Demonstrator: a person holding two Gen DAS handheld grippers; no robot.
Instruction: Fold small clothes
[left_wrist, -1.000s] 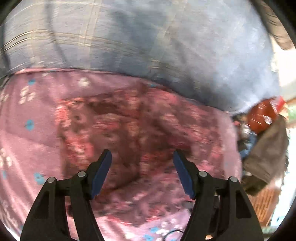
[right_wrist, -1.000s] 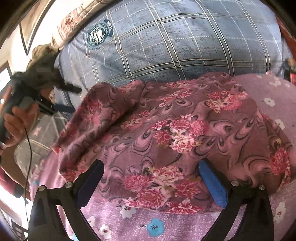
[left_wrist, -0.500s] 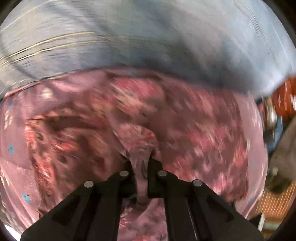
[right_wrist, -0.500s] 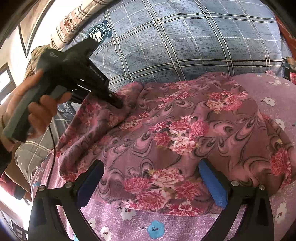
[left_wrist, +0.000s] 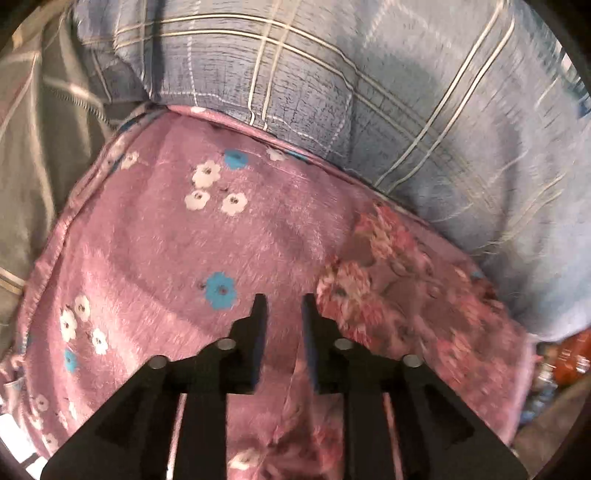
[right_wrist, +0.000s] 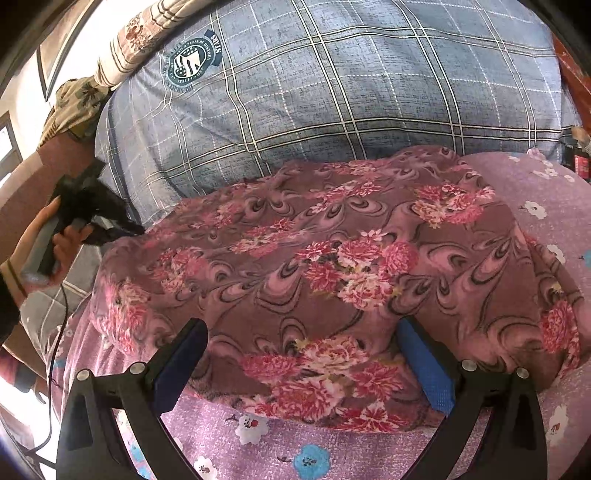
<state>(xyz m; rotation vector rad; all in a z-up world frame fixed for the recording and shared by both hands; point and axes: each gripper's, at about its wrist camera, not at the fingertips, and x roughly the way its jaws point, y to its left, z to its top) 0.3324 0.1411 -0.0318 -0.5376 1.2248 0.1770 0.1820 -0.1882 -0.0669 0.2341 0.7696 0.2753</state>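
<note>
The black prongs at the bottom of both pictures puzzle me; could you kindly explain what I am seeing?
They are hand-held claws with a camera on each, looking forward. One picture looks from the left claw, its jaws nearly closed; whether it pinches cloth is unclear. The other looks from the right claw, wide open over a floral garment lying on a pink blanket beside a blue checked pillow. It also shows the person's left hand gripping the other tool.

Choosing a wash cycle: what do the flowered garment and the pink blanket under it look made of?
Garment: thin, smooth woven fabric, probably synthetic; it drapes in soft ripples with a slight sheen. Blanket: plush fleece, likely; its surface looks fuzzy and brushed.
</note>
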